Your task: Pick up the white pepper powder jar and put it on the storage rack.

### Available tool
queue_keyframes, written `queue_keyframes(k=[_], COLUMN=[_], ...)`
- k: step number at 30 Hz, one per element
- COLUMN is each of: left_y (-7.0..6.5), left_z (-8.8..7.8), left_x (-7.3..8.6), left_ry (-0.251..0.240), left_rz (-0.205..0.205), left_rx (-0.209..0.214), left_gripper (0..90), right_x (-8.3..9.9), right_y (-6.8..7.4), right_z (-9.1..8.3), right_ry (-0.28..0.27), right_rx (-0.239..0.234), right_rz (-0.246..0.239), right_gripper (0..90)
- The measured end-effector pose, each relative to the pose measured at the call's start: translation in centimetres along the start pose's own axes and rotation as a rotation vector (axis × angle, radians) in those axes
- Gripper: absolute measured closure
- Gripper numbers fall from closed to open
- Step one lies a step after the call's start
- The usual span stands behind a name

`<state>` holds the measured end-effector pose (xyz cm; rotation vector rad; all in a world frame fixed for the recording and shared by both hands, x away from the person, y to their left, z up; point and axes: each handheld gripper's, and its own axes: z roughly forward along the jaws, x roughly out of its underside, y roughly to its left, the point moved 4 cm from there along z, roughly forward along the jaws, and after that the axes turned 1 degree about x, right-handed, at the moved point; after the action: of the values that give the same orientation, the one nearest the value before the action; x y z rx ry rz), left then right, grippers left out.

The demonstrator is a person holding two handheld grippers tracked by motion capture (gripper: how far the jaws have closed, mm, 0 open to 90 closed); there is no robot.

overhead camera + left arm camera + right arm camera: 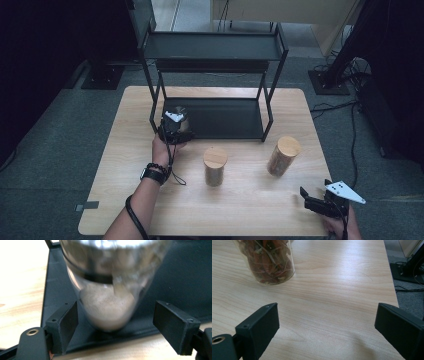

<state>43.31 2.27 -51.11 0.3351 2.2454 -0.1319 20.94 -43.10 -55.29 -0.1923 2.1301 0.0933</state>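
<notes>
- High view: the left gripper (175, 126) sits at the front-left corner of the black shelf rack's (220, 119) lower tray, around a glass jar (179, 116) with a shiny lid. Two more wooden-lidded jars stand on the surface, one (215, 166) at the middle and one (283, 155) toward 3 o'clock. The right gripper (320, 202) rests at the 5 o'clock corner.
- Left gripper view: the jar, holding a pale brown powder, stands on the tray between the fingers (67, 326), which are spread and clear of the glass on both sides. Glass is stiff, slippery and breakable, and the filling likely gives it some weight, so I judge a hold belongs on the straight wall about midway up, squeezed gently, never on the lid.
- Right gripper view: its fingers (262, 326) stand wide apart with nothing but bare surface between them; a jar of dried red chillies (268, 261) stands at 11 o'clock, well apart.
</notes>
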Motion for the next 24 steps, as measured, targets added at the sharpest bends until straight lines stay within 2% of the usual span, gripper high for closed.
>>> queue_keyframes(k=[11, 15, 16, 17, 18, 20, 24], left_y=[-0.2, -0.1, -0.1, -0.1, -0.1, -0.1, 0.2], left_z=[-1.7, -1.9, -1.9, -1.9, -1.9, -1.9, -2.0], left_x=[1.1, 1.6, 1.8, 1.9, 2.0, 2.3, 2.8], left_ry=[-0.023, -0.026, -0.026, -0.021, -0.023, -0.023, -0.026], left_rz=[0.021, 0.019, 0.019, 0.027, 0.026, 0.032, 0.023], left_rx=[0.039, 0.038, 0.043, 0.059, 0.054, 0.041, 0.044], left_gripper=[20.6, 20.6, 19.1, 11.7, 9.6, 9.6, 9.4], right_x=[0.0, 0.0, 0.0, 0.0, 0.0, 0.0, 0.0], right_y=[0.0, 0.0, 0.0, 0.0, 0.0, 0.0, 0.0], right_z=[0.0, 0.0, 0.0, 0.0, 0.0, 0.0, 0.0], right_ry=[0.002, 0.001, 0.001, 0.001, 0.002, 0.003, 0.004], right_rx=[0.009, 0.009, 0.009, 0.010, 0.010, 0.011, 0.009], right_rz=[0.007, 0.005, 0.002, 0.001, 0.001, 0.003, 0.004], right_gripper=[5.2, 5.2, 5.2, 5.2, 5.2, 5.2, 5.2])
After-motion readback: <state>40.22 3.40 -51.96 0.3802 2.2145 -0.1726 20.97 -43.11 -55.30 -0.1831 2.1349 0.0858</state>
